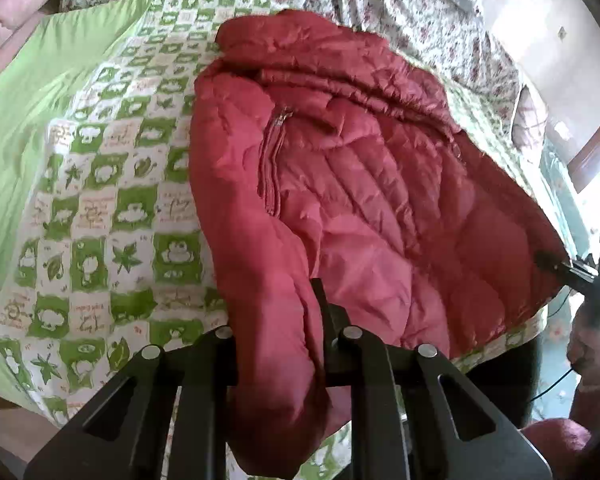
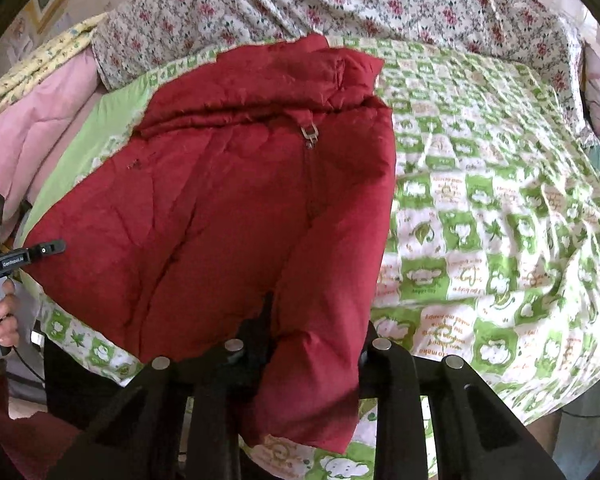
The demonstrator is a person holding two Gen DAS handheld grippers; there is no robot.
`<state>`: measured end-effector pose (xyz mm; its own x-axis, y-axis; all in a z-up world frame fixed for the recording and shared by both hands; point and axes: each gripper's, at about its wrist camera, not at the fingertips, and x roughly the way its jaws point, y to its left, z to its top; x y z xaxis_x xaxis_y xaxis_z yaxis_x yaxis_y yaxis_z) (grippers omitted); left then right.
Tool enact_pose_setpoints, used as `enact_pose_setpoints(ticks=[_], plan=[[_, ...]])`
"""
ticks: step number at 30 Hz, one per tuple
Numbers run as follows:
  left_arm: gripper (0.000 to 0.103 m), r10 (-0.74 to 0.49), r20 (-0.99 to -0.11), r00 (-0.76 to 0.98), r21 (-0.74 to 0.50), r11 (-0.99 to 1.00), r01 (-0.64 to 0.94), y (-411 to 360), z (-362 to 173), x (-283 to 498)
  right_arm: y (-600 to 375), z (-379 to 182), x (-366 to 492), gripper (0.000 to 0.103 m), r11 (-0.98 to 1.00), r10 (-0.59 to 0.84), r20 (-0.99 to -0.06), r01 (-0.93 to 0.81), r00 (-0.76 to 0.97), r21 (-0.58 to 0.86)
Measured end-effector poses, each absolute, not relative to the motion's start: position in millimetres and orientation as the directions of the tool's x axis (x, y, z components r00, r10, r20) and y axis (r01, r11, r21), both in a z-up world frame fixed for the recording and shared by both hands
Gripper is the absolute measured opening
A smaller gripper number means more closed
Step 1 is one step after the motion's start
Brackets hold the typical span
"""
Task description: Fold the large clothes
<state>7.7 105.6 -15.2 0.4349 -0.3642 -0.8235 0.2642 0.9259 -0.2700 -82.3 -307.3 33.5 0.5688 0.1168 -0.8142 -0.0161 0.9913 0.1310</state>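
A red quilted puffer jacket (image 1: 360,184) lies on a green-and-white checked bedspread (image 1: 100,208), zipper facing up. My left gripper (image 1: 278,344) is shut on the jacket's sleeve or hem fold at the near edge. In the right wrist view the same jacket (image 2: 228,200) fills the centre, and my right gripper (image 2: 312,344) is shut on another fold of it at the near edge. The right gripper also shows at the jacket's far corner in the left wrist view (image 1: 556,266); the left gripper shows at the left in the right wrist view (image 2: 44,250).
A floral sheet (image 2: 340,4) covers the back of the bed. A pink quilt (image 2: 32,120) lies at the left. The checked bedspread (image 2: 500,200) spreads out to the right of the jacket. The bed's near edge runs just below the grippers.
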Motion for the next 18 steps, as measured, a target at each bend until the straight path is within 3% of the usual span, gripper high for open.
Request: enact_pose_setpoints(ticks=[7, 18], plan=[[0.015, -0.427, -0.755, 0.499, -0.322, 0.903, 0.285, 105.0, 26.2, 18.7, -334.8, 62.6, -76.2, 0.024, 0.932, 0.286, -0.715, -0.012, 0.638, 0.362], [0.015, -0.456, -0.636, 0.623, -0.347, 0.890, 0.297, 107.9, 86.9, 69.2, -363.2, 109.3, -34.1, 0.023, 0.905, 0.292, -0.604, -0.011, 0.742, 0.424]])
